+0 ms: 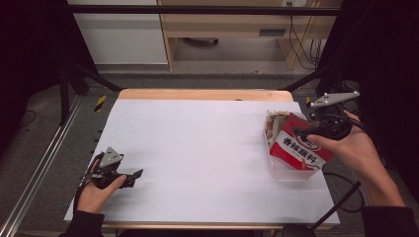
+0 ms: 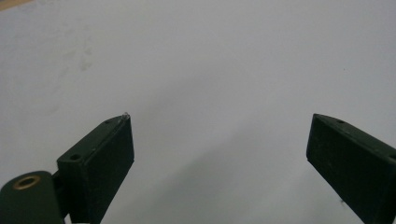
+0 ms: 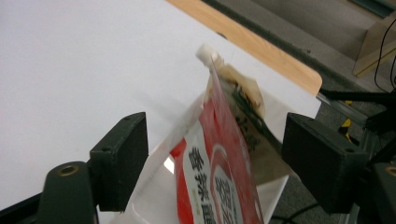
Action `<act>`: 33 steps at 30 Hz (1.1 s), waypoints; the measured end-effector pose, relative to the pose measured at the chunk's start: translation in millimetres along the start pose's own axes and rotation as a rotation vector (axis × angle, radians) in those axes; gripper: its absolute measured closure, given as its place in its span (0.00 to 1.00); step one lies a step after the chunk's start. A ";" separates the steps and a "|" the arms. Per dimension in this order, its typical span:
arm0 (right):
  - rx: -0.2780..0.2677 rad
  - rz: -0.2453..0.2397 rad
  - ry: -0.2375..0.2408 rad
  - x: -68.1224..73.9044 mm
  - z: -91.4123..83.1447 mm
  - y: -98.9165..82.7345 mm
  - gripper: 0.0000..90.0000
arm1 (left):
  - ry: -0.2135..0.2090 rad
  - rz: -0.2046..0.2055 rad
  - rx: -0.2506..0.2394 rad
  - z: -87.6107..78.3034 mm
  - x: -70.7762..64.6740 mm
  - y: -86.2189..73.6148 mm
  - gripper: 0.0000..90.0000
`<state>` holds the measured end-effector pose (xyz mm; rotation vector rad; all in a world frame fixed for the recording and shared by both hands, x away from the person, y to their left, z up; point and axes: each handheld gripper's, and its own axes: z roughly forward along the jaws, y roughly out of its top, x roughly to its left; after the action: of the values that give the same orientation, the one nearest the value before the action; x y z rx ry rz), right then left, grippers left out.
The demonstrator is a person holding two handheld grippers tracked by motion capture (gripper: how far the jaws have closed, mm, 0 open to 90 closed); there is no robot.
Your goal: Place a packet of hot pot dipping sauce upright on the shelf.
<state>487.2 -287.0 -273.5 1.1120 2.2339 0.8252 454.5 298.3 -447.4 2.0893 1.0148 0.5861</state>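
A red pouch (image 1: 296, 146) is seen standing on edge in a clear bin (image 1: 289, 170) at about 3 o'clock on the white table (image 1: 197, 153), leaned against paler packets (image 1: 273, 123) at the bin's far end. In the right gripper view the pouch (image 3: 219, 172) is found between the two jaws, with its white spout (image 3: 204, 51) pointing away toward 12 o'clock; a gap is left on either side, so nothing is pressed. The right gripper (image 1: 302, 133) is held released just over the pouch, at the bin's 3 o'clock side. No earlier picture is given to compare with.

The left gripper (image 1: 136, 175) is rested at about 8 o'clock on the table, well apart from the bin. In the left gripper view its jaws are spread wide over bare white surface, with nothing between them.
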 end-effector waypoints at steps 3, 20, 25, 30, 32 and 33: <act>-0.025 0.014 -0.013 5.4 0.9 12.6 0.21 | 0.001 0.000 -0.001 -0.1 -0.4 0.0 0.09; -0.120 0.003 -0.023 44.5 16.6 83.3 0.17 | 0.001 -0.013 -0.015 -2.4 3.4 -1.7 0.08; -0.148 0.025 -0.025 57.5 28.2 100.3 0.14 | 0.005 -0.022 -0.020 -2.9 4.3 -2.8 0.08; -0.196 0.073 -0.026 72.2 39.1 112.5 0.13 | 0.007 -0.036 -0.033 -5.2 6.4 -3.5 0.07; -0.213 0.102 -0.021 78.4 45.1 114.7 0.12 | 0.008 -0.038 -0.038 -6.4 7.3 -3.7 0.07; -0.217 0.106 -0.018 81.2 47.5 115.2 0.12 | 0.009 -0.041 -0.040 -6.9 8.1 -4.2 0.07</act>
<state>535.1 -150.6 -238.4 1.1357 2.0278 1.0686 452.7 309.4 -445.7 2.0283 1.0400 0.5905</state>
